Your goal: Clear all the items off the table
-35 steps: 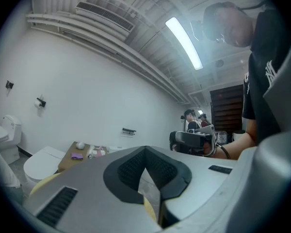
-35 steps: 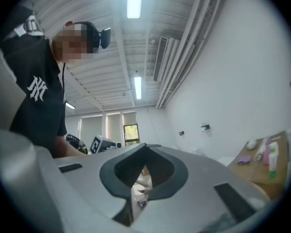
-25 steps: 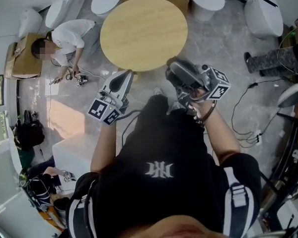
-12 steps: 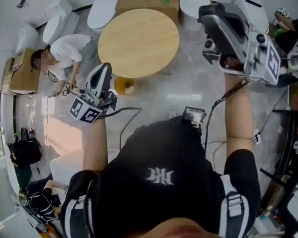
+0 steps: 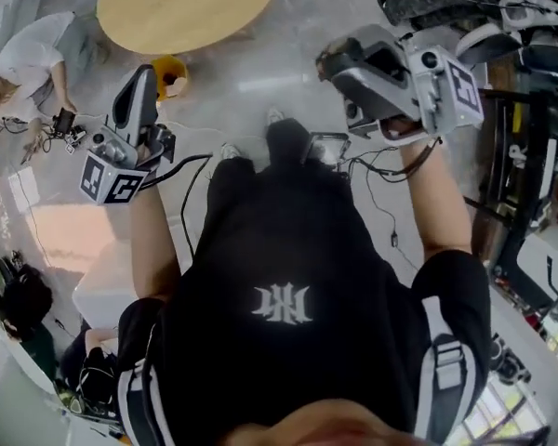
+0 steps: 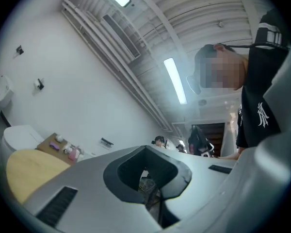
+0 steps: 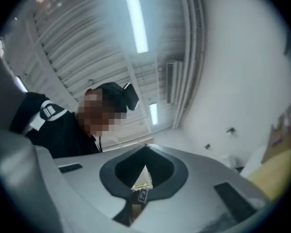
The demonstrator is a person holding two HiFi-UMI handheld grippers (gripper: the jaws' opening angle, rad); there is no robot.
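Grey marbled floor underfoot; round wooden table [image 5: 186, 7], smooth pale top bare, ahead and to the left, well apart from both tools. Left gripper [image 5: 139, 80] nearer, long axis roughly toward it, jaws together on nothing. Right gripper [image 5: 339, 63] likewise closed, empty. Small bottles [image 6: 70, 152] on brown stand [image 6: 51, 142] beyond.

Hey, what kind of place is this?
Probably an indoor workshop or test lab: a round light-wood table, loose black cables across the grey floor, and a person in white crouched over equipment.
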